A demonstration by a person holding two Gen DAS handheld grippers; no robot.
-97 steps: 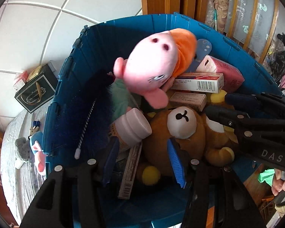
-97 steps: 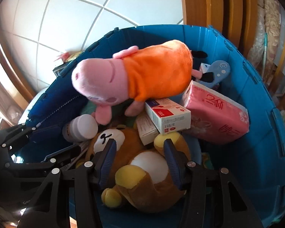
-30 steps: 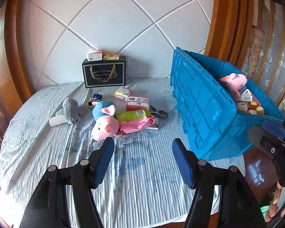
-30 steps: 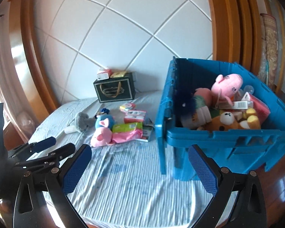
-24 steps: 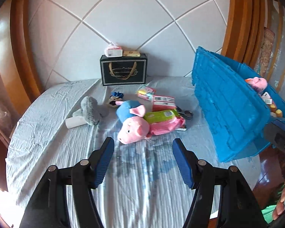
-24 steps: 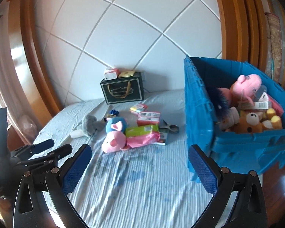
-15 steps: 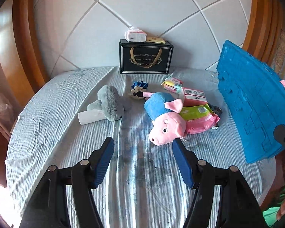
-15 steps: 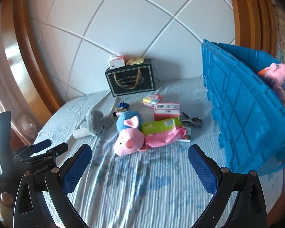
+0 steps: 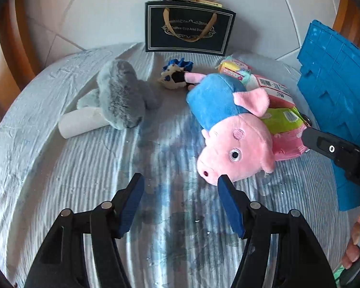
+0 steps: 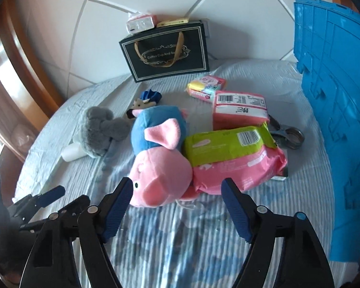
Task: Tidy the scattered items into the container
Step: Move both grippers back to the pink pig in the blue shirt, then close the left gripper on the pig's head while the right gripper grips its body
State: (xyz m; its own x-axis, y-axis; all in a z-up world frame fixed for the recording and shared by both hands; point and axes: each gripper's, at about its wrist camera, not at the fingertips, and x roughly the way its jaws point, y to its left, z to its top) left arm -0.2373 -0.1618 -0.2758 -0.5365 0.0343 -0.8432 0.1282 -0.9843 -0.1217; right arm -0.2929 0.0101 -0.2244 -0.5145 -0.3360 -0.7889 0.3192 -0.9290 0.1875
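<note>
Place: a home, likely a bedroom.
Surface: bed [image 9: 48, 168] with a wrinkled pale striped sheet, under the jaws.
Toys: plush pig [image 10: 160, 158] and grey plush [image 9: 121, 98] ahead of the jaws.
Household goods: wipes pack [image 10: 230, 144], gift bag [image 9: 188, 27] at the tiled wall [image 9: 96, 12] beyond.
Storage: blue crate [image 10: 336, 96], right of the jaws.

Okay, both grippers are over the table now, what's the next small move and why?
Probably ease the right gripper forward and down around the pig plush's head. Its jaws are open and empty, the pink head lies just ahead between them, and it is the nearest loose item beside the blue crate.
</note>
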